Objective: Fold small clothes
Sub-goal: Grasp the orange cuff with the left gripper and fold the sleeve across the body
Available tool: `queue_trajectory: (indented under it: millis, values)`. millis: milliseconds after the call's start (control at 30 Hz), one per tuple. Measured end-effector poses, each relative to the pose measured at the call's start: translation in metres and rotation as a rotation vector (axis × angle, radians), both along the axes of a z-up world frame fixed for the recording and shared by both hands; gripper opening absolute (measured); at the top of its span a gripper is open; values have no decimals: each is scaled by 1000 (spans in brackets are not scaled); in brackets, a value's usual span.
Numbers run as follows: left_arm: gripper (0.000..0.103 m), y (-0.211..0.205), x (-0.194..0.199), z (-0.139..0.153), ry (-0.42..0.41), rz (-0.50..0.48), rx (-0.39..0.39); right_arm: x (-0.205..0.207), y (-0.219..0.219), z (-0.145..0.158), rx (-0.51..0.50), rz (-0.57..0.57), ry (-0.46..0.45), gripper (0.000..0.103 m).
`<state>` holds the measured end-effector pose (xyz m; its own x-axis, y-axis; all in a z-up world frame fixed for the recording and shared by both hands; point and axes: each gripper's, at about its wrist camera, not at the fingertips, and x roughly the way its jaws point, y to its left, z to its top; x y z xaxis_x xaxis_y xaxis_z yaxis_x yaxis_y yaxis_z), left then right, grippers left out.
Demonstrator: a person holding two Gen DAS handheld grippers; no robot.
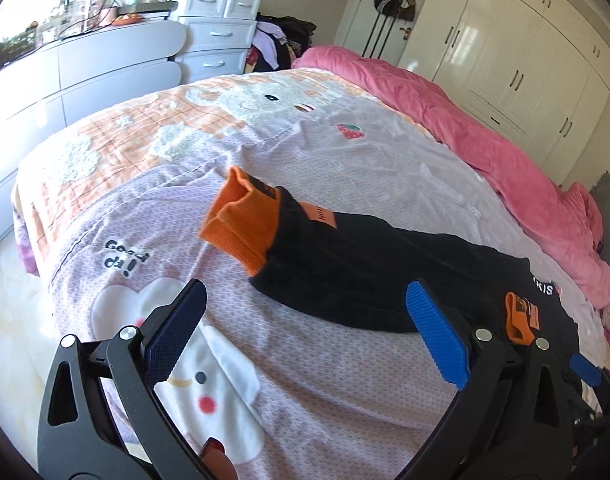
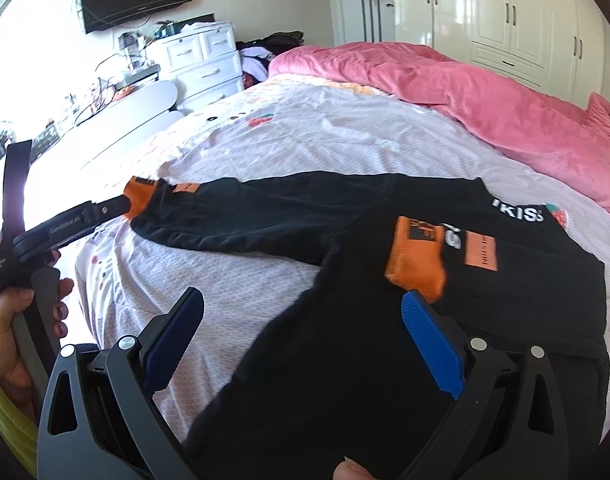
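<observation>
A black sweatshirt (image 2: 345,320) with orange cuffs lies spread on a bed covered by a pale lilac sheet (image 1: 345,168) printed with cartoon animals, and a pink quilt (image 2: 465,92) is bunched along the bed's far side. In the right wrist view one sleeve (image 2: 245,216) stretches out flat to the left across the sheet, while the other sleeve is folded in over the body, its orange cuff (image 2: 417,260) resting on the chest beside white lettering and an orange label. The left gripper (image 1: 305,320) hangs over the sheet with its blue-padded jaws spread wide and nothing between them; the outstretched sleeve's orange cuff (image 1: 241,220) lies beyond its tips, apart from them. Seen from the right wrist camera, that same gripper (image 2: 121,202) reaches in from the left, held by a hand (image 2: 9,320), with its tip close by the cuff, though whether it touches the cloth cannot be told from that side. The right gripper (image 2: 305,320) is also wide open and empty, poised over the lower edge of the sweatshirt's body, one pad above the sheet and the other above the black cloth near the folded cuff. White drawers (image 1: 221,36) stand beyond the bed, and white wardrobe doors (image 2: 505,12) line the far wall.
</observation>
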<state>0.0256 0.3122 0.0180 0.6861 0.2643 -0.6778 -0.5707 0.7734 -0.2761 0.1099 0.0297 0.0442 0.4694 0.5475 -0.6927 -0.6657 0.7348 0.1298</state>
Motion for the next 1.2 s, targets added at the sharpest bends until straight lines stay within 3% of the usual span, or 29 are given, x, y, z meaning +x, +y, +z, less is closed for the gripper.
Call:
queue_trajectory:
  millis: [100, 200, 467, 533, 667, 733, 767, 900, 1200]
  values:
    - [94, 11, -2, -7, -2, 21, -27, -3, 14, -3, -8, 27, 6, 99]
    - [94, 26, -3, -21, -29, 39, -116, -7, 28, -8, -25, 54, 8, 99]
    - [91, 50, 2, -44, -73, 98, -210, -10, 43, -24, -40, 76, 43, 99]
    - [68, 55, 8, -51, -73, 100, -243, -9, 42, -28, -36, 70, 54, 99]
    - [51, 59, 19, -50, -84, 109, -238, -6, 30, -34, -17, 43, 82, 99]
    - [16, 58, 27, -45, -89, 97, -217, -4, 23, -36, -9, 23, 96, 99]
    - [6, 55, 32, -43, -75, 88, -189, -2, 19, -37, -4, 11, 104, 99]
    - [3, 42, 44, -29, -95, 17, -167, 3, -3, -38, 29, -40, 128, 99]
    - [3, -30, 78, 31, -227, -206, -144, 25, -76, -32, 85, -230, 134, 99]
